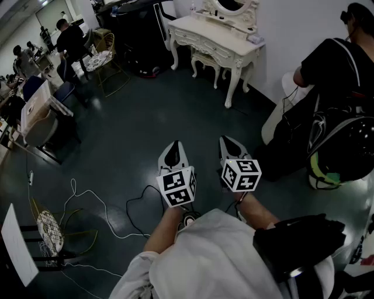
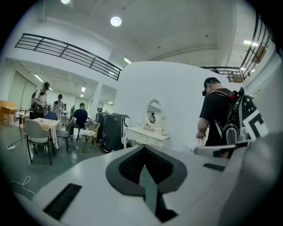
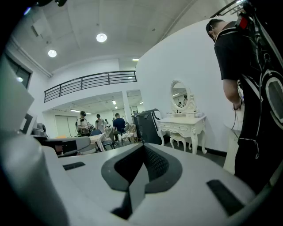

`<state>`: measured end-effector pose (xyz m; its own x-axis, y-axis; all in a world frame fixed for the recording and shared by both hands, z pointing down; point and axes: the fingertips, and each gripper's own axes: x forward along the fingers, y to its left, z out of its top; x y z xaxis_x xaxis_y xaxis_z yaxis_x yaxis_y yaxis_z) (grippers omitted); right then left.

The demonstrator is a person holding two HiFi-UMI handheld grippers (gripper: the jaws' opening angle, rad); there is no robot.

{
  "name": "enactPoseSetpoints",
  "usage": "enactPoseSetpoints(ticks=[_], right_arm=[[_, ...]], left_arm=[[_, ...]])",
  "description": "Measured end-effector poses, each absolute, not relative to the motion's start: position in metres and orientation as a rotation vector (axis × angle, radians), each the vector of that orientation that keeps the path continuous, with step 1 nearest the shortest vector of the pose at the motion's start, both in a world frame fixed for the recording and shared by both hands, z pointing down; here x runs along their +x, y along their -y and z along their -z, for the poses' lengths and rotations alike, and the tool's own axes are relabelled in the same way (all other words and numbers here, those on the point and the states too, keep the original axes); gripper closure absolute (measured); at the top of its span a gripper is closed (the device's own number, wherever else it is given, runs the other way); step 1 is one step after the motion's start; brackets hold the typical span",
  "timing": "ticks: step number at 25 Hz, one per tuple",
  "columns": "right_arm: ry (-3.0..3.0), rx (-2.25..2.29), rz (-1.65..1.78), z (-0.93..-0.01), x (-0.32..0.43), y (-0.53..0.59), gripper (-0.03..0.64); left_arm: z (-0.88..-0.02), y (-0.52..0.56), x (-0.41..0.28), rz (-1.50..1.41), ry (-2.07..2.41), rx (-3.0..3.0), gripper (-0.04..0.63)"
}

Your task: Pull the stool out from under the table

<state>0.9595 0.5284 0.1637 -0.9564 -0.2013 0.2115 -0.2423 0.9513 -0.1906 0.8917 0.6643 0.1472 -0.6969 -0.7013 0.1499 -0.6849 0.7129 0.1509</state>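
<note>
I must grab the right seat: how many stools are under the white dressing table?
1. The stool is tucked under the table, near the top of the head view. No other shows there, though the table could hide part of that space.

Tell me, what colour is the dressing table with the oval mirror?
The dressing table is cream white all over. The head view shows it best.

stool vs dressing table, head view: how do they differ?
Size: the dressing table is the taller and wider piece, while the stool is low and small.
Position: the stool sits tucked beneath the dressing table, between its legs.
Load: the dressing table carries a mirror on top, and the stool's seat is bare.
Shared: both are cream-white with curved, carved legs.
</note>
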Motion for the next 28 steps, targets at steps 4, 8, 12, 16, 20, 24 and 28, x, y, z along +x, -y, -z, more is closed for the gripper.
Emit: enactPoseSetpoints(ticks=[4,8,12,16,20,24,28], right_arm=[[2.921,0.341,-0.288,-0.161,0.951,-0.533,0.618],[2.915,0.349,-0.297,-0.163,0.944,-0.533,0.618],[2.901,0.372,-0.327,-0.171,0.936,-0.532,0.618],[2.873,0.412,-0.345,-0.180,0.925,-0.531,0.617],[2.855,0.448,-0.369,-0.188,0.911,-0.534,0.617],[2.832,0.455,-0.391,-0.196,0.896,-0.538,0.618],[2.797,0.466,-0.412,-0.204,0.878,-0.531,0.617]], left_arm=[[-0.148,-0.669,0.883,0.127,2.722,1.103,0.600],[-0.148,-0.669,0.875,0.113,2.727,1.105,0.600],[-0.155,-0.672,0.863,0.126,2.712,1.099,0.600],[-0.163,-0.679,0.849,0.114,2.693,1.096,0.600],[-0.171,-0.688,0.832,0.077,2.680,1.109,0.600],[-0.181,-0.694,0.814,0.062,2.665,1.098,0.600],[-0.189,-0.692,0.795,0.048,2.651,1.088,0.600]])
